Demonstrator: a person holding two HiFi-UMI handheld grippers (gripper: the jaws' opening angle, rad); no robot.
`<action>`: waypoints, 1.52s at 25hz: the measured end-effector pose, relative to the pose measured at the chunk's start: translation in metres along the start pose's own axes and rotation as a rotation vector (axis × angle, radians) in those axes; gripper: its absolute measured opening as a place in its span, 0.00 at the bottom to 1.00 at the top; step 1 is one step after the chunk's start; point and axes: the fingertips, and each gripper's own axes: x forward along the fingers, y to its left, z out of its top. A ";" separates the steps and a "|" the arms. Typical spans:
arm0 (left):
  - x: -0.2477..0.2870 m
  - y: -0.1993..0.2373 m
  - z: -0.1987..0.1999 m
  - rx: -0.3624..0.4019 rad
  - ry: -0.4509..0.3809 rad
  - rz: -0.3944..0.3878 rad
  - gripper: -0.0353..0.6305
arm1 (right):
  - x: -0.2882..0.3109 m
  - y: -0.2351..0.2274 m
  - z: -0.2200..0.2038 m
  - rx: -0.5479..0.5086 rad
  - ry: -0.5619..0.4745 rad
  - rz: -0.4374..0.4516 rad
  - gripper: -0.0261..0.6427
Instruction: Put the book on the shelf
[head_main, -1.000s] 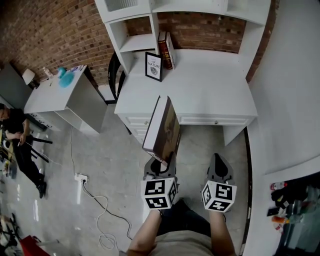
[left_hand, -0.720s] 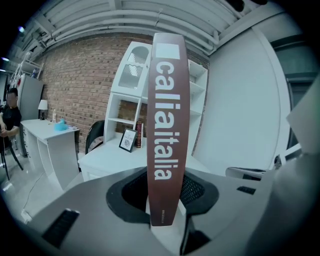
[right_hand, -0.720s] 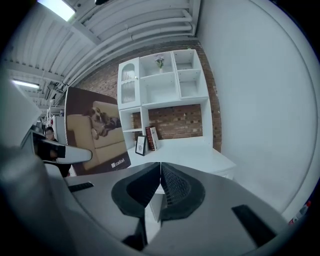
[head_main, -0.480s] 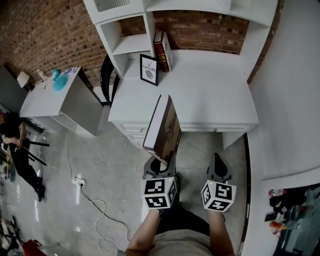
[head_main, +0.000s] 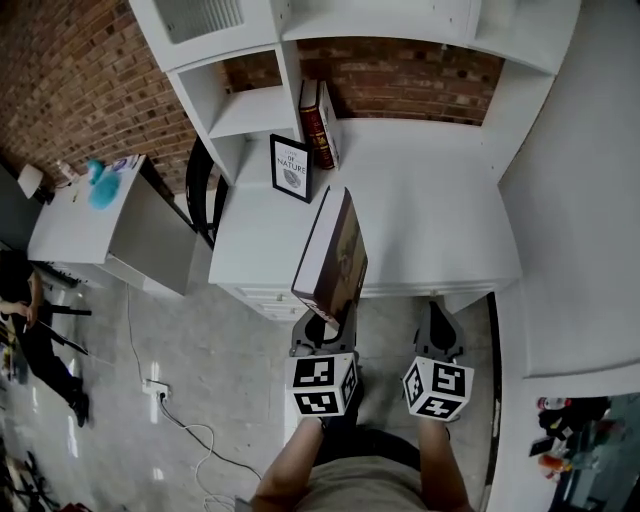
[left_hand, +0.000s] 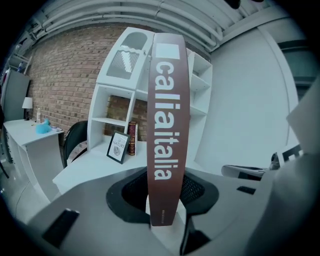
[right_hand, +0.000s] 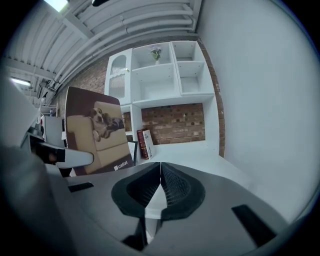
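Jaws of the left gripper (left_hand: 162, 220) clamp the lower end of the book (left_hand: 167, 125), its long axis upright, the shelf (head_main: 250, 105) ahead across the desk (head_main: 430, 210); right gripper (right_hand: 159, 182) jaws are together, empty.

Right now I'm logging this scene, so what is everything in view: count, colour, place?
held book: one, brown spine, upright in the left gripper
desk: one, white, straight ahead
shelf unit: one, white, on the desk's back
standing books: two, dark red and pale, beside the shelf divider
framed print: one, black frame, desk's left part
chair: one, black, left of the desk
side table: one, white, far left
teal object: one, on the side table
power strip: one, white, on the floor
bystander: one, dark clothes, left edge
left gripper: one, grey, shut on the held book
right gripper: one, grey, shut, empty
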 end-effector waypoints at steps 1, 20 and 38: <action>0.008 0.005 0.005 0.001 0.000 -0.004 0.27 | 0.010 0.002 0.004 -0.005 -0.002 -0.003 0.06; 0.097 0.062 0.041 -0.007 0.028 -0.033 0.27 | 0.111 0.024 0.026 -0.032 0.023 -0.032 0.06; 0.180 0.059 0.057 -0.024 0.047 0.038 0.27 | 0.199 -0.010 0.041 -0.031 0.051 0.049 0.06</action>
